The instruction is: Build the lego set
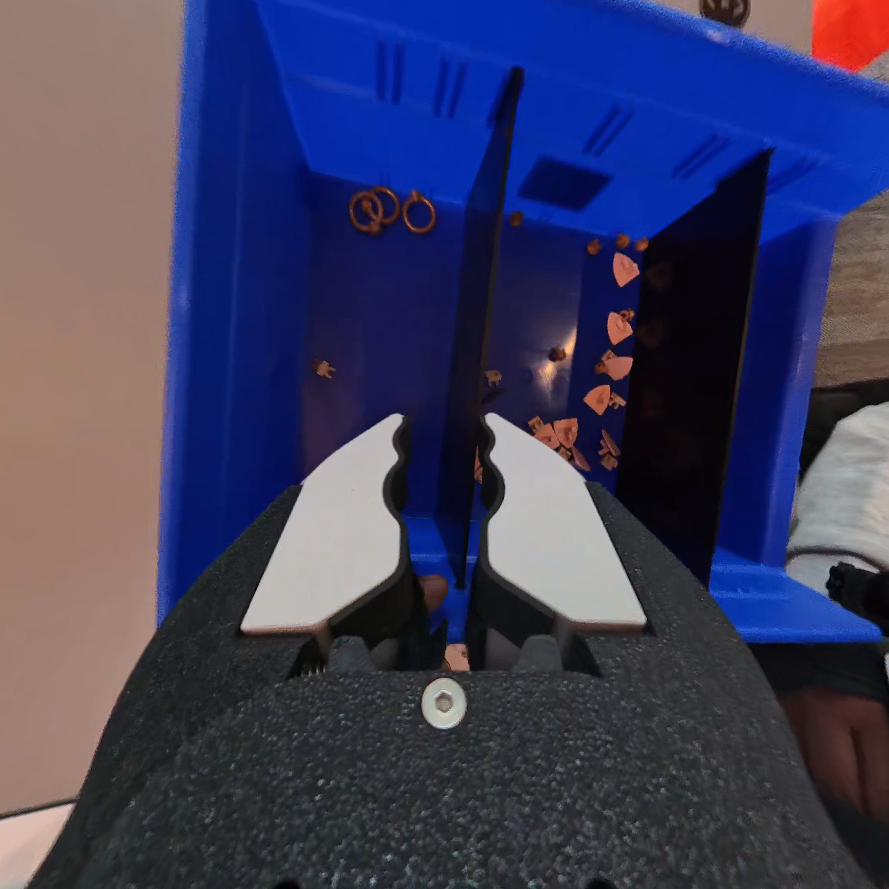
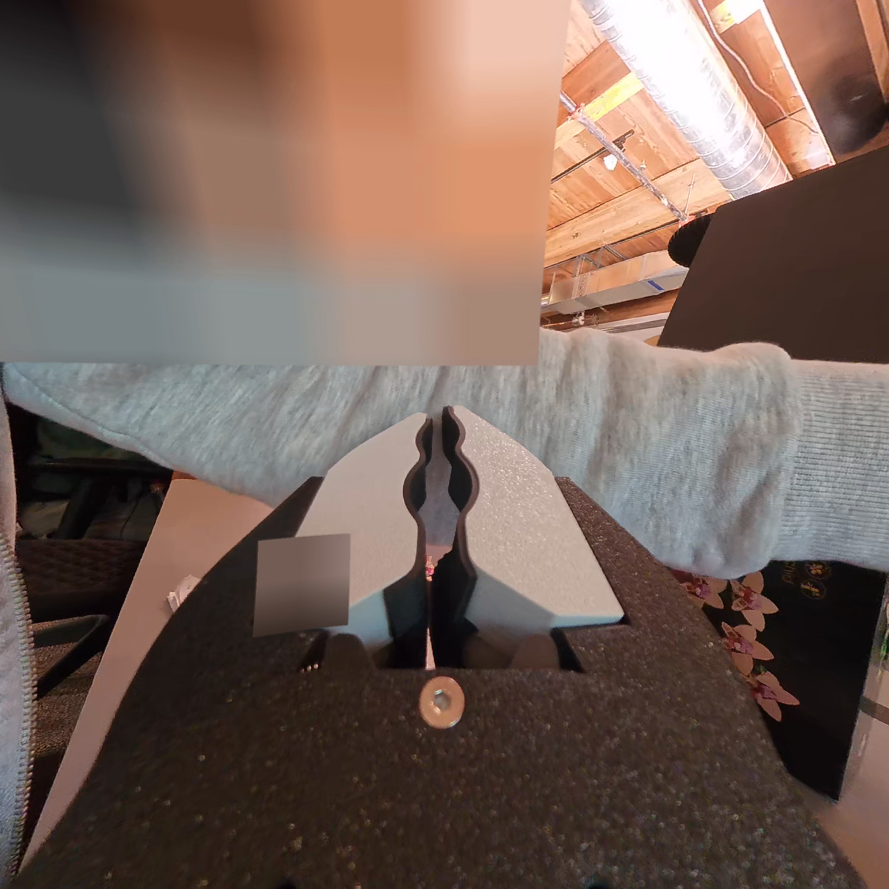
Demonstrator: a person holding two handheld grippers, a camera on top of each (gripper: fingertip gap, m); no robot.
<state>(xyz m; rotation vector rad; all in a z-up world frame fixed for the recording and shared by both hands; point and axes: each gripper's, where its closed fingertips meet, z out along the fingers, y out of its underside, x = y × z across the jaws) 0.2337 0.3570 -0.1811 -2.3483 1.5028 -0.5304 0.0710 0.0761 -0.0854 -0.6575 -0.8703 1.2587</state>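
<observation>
rings (image 1: 392,214) in bin (image 1: 231,298) left of divider (image 1: 486,298), wedge pieces (image 1: 620,332) right

Blue bin (image 1: 601,77): far rim and right side cut off by frame edges, motion-blurred. Black divider (image 1: 474,336) hides bin floor behind it. Tiny pieces (image 1: 620,332) too small to identify. Orange object (image 1: 849,29) cropped at top corner. Dark box (image 2: 813,673) partly behind grey sleeve (image 2: 625,433), cropped right.
</observation>
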